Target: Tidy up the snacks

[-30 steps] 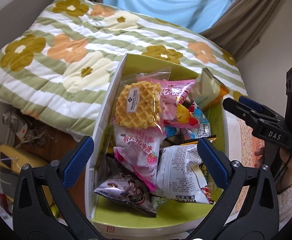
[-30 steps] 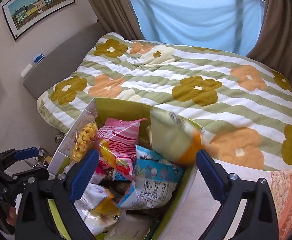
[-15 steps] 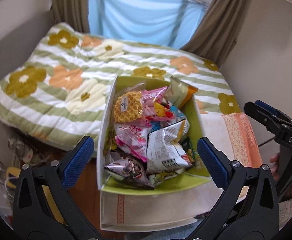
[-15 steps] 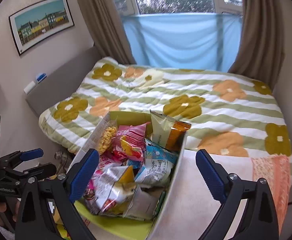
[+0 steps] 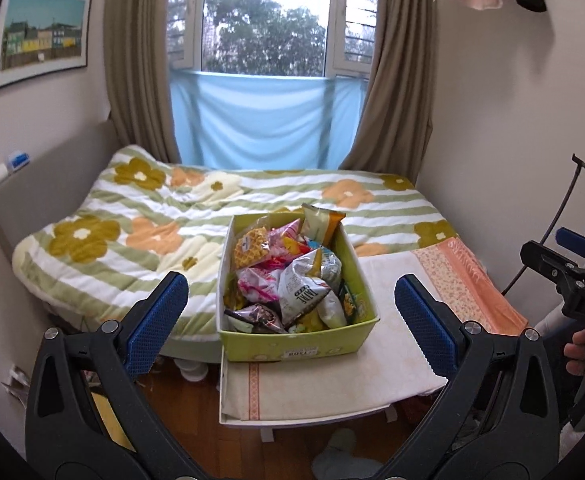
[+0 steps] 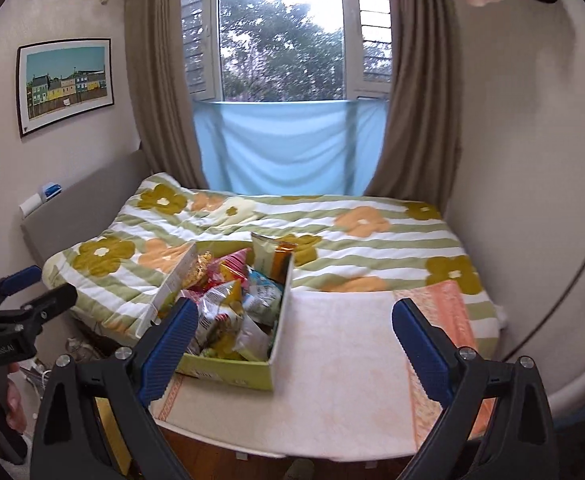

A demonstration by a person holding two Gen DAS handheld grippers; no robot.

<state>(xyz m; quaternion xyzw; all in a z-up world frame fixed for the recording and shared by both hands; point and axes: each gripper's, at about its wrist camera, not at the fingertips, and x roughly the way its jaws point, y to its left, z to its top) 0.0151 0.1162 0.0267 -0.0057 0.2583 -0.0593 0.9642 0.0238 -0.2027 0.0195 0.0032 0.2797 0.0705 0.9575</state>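
Both grippers, left gripper [image 5: 290,312] and right gripper [image 6: 294,334], are backing away from the snack box [image 5: 292,346], 2 fingers apart and empty; sorting is probably finishing.

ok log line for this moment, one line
phase: pulled back, snacks boxed | left gripper: jaws open, empty | right gripper: jaws open, empty | green box: on small table, full of snack packets

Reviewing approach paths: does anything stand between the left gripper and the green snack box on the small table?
Nothing visible does. The left gripper is open and empty, and only open air and bare tablecloth lie between it and the snack box. The right gripper, also open, is off to the side.
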